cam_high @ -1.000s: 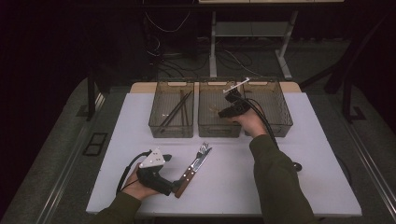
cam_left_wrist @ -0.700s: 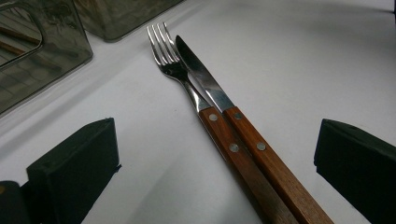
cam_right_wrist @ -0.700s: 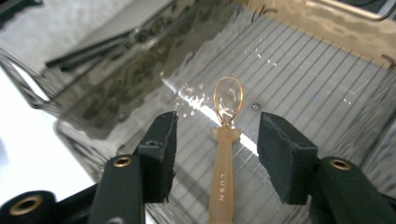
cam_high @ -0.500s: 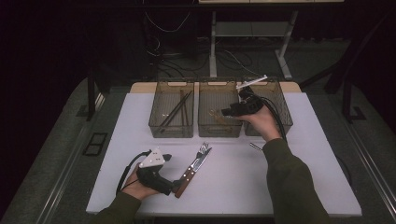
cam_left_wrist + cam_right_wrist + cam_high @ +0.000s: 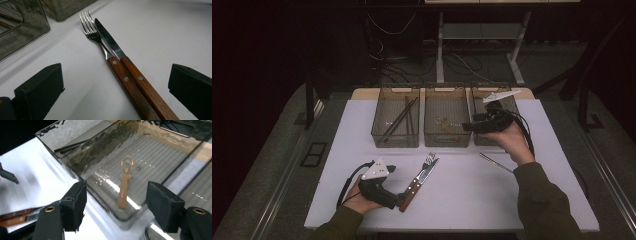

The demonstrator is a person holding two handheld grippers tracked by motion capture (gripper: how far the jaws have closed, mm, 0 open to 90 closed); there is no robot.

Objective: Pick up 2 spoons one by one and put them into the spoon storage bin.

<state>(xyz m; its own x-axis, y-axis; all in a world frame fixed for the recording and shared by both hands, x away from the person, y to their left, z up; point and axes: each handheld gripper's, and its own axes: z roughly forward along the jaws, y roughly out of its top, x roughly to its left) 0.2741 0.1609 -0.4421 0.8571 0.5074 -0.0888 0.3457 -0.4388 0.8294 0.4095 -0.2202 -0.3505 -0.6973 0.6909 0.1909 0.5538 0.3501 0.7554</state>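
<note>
A fork (image 5: 426,165) and a knife (image 5: 418,182) with wooden handles lie side by side on the white table (image 5: 462,200). My left gripper (image 5: 400,199) rests at their handle ends. In the left gripper view the fork (image 5: 96,37) and knife (image 5: 110,42) run between the jaws of the left gripper (image 5: 116,75), which stand wide and touch neither handle. My right gripper (image 5: 468,127) hovers at the front of the bins. Its jaws have just been opening, and nothing is between them. Below the right gripper (image 5: 117,200) an amber spoon (image 5: 125,182) lies in the middle bin (image 5: 447,141).
Three clear bins stand in a row at the back. The left bin (image 5: 395,140) holds dark chopsticks (image 5: 399,120), and the right bin (image 5: 492,92) sits behind my right hand. A thin metal stick (image 5: 494,162) lies on the table near the right forearm.
My right gripper has drawn back to the right from over the middle bin and its jaws have spread. The left gripper, fork and knife have not moved.
</note>
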